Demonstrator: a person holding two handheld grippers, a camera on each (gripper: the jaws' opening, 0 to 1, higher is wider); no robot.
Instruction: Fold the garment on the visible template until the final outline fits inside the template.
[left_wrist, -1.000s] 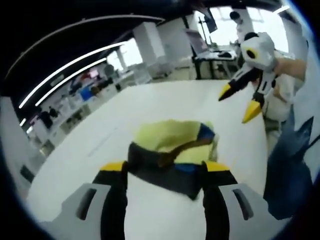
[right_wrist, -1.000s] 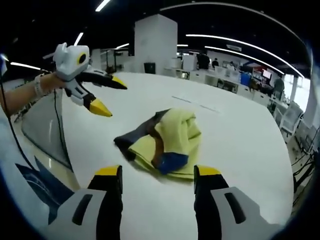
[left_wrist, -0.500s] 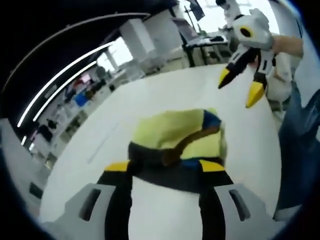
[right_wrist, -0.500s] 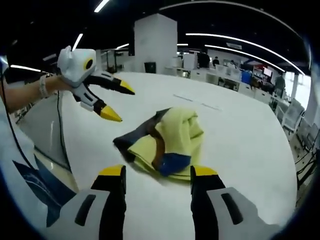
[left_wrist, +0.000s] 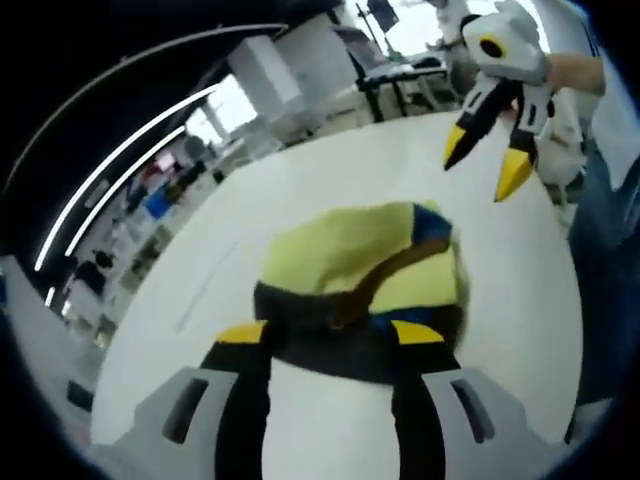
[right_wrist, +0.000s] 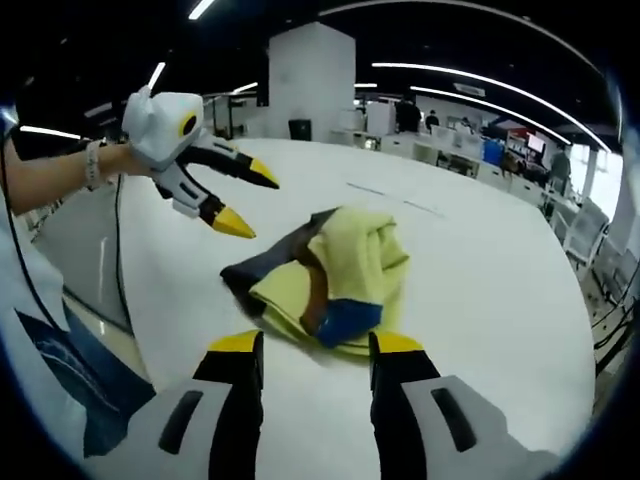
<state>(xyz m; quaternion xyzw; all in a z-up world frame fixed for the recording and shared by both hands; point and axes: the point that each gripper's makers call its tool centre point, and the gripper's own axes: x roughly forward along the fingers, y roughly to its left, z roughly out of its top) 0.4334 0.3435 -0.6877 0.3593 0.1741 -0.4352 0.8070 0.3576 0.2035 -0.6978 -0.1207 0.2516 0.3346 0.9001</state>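
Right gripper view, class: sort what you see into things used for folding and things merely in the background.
For the job:
yellow and dark garment
left tongs
right tongs
white table

Background:
white pillar
office desks

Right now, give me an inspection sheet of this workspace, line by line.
Surface: white table, faint line marks at its far side; no clear template outline.
Job's things: bunched garment, yellow, dark and blue, lying on the table.
Clutter: nothing seen.
Grippers: left gripper open, in the air beside the garment; right gripper open, tips close to the garment's near edge.
Cables: thin dark cable at the table's edge.
Surroundings: open office, desks, ceiling light strips, white pillar.
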